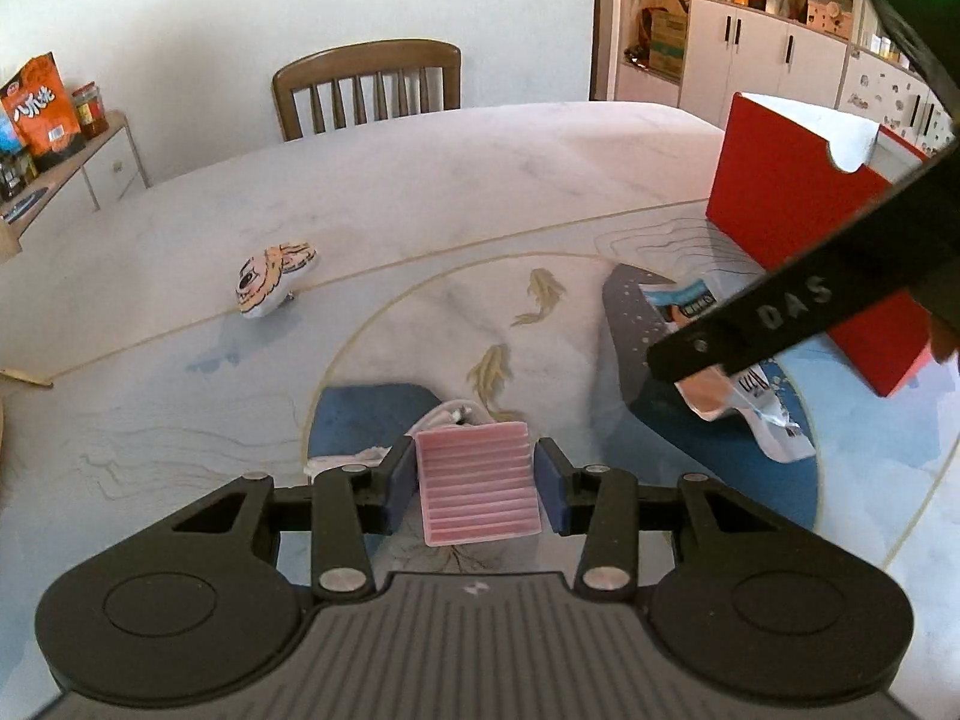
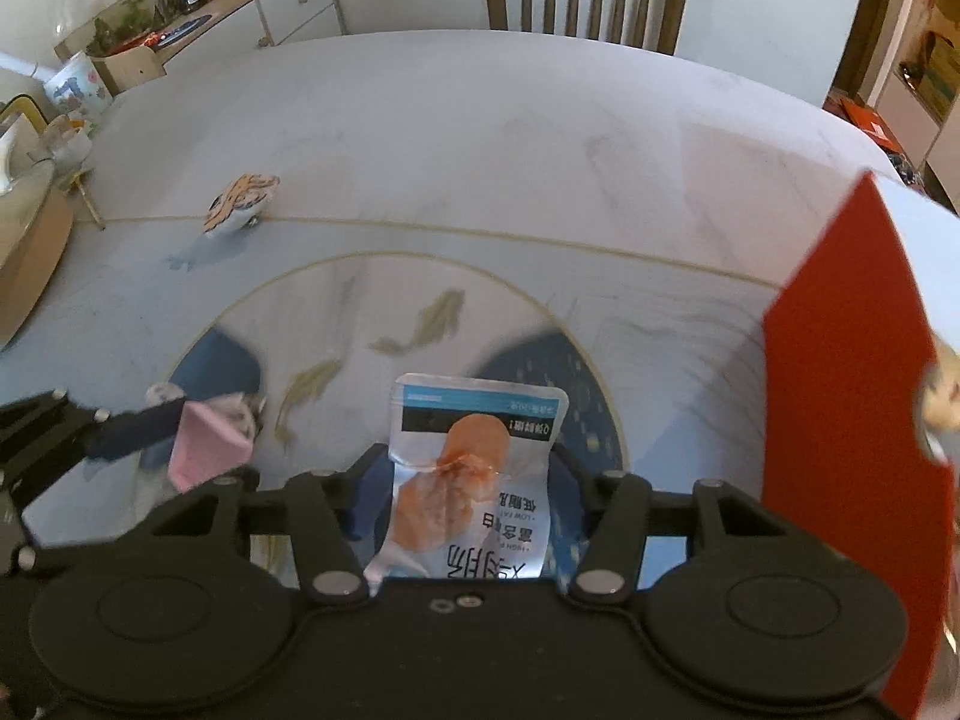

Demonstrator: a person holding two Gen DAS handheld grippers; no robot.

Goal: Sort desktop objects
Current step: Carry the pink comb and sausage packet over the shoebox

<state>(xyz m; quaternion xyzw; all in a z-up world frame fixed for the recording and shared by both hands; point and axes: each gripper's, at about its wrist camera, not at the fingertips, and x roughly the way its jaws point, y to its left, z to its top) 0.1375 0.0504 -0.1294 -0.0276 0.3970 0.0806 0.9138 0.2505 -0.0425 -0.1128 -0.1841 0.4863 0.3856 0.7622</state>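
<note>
My left gripper (image 1: 475, 483) is shut on a pink ribbed packet (image 1: 477, 483) and holds it above the table; it also shows in the right wrist view (image 2: 207, 444). My right gripper (image 2: 462, 498) is shut on a clear snack pouch with an orange piece inside (image 2: 471, 474), held above the table; the pouch also shows in the left wrist view (image 1: 744, 396). A red open box (image 1: 798, 228) stands at the right, also in the right wrist view (image 2: 852, 420). A small cartoon-printed pouch (image 1: 273, 276) lies on the table to the far left.
The marble-patterned table (image 1: 420, 180) has fish drawings and blue patches. A wooden chair (image 1: 369, 87) stands at the far edge. A sideboard with snack bags and jars (image 1: 42, 114) is at the left. Cabinets (image 1: 768, 54) stand at the back right.
</note>
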